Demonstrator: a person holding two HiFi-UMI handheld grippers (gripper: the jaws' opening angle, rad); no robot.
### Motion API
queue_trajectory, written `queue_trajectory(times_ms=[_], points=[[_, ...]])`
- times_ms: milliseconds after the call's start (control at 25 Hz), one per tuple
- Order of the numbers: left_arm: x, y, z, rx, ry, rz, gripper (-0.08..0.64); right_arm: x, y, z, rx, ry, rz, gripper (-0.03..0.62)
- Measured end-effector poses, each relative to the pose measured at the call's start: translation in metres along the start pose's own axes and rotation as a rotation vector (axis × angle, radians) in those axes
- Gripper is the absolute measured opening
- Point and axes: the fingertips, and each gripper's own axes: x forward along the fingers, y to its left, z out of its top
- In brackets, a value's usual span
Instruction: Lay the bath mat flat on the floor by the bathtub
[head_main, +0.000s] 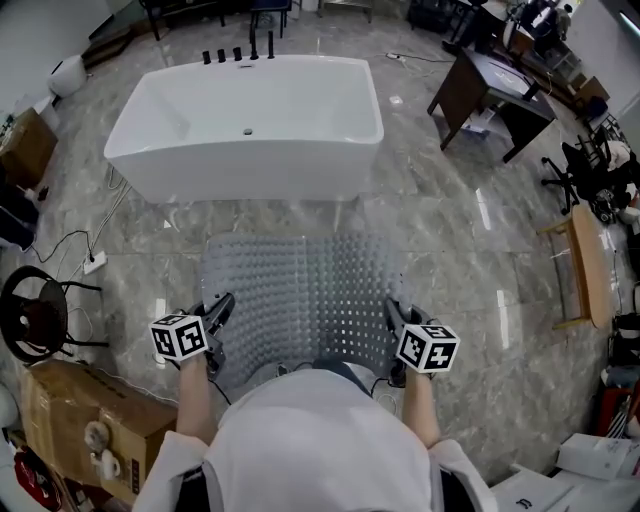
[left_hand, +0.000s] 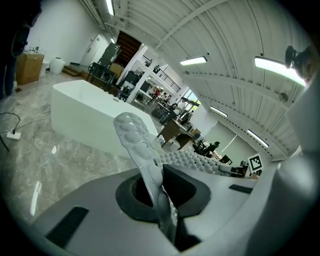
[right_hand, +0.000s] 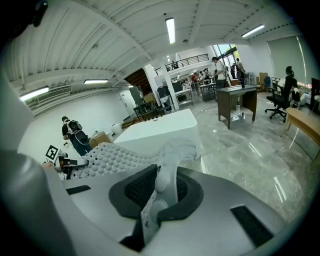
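the mat (head_main: 300, 290) stretched forward from the tongs toward the tub (head_main: 250, 110), its far edge close to the foot of the tub and its near edge strung between the two grippers. that near edge ran left to right, about parallel to the tub's long near side. whether the mat was longer that way or front to back could not be told from the steep view.

the left gripper (head_main: 220, 308) was clamped on the mat's near left corner, with the bumpy sheet pinched upright between its jaws. the right gripper (head_main: 394, 310) was clamped the same way on the near right corner. neither was nearer than the other, and each had its own corner. the near edge looked lifted off the floor (head_main: 470, 260). whether the far edge already touched the floor could not be told.

judging from this, the coming move turned on lowering both corners together and level, keeping the edge square to the tub.

count: one mat, one tub, two grippers, both gripping the mat.
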Motion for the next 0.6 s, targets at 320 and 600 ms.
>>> queue_trajectory(times_ms=[320, 600], points=[[0.056, -0.020, 0.030, -0.002, -0.040, 0.041, 0.048, 0.025, -0.058, 0.048, -0.033, 0.004, 0.034, 0.041], [0.088, -0.028, 0.046, -0.010, -0.060, 0.061, 0.048, 0.049, -0.090, 0.077, -0.049, 0.021, 0.068, 0.041]])
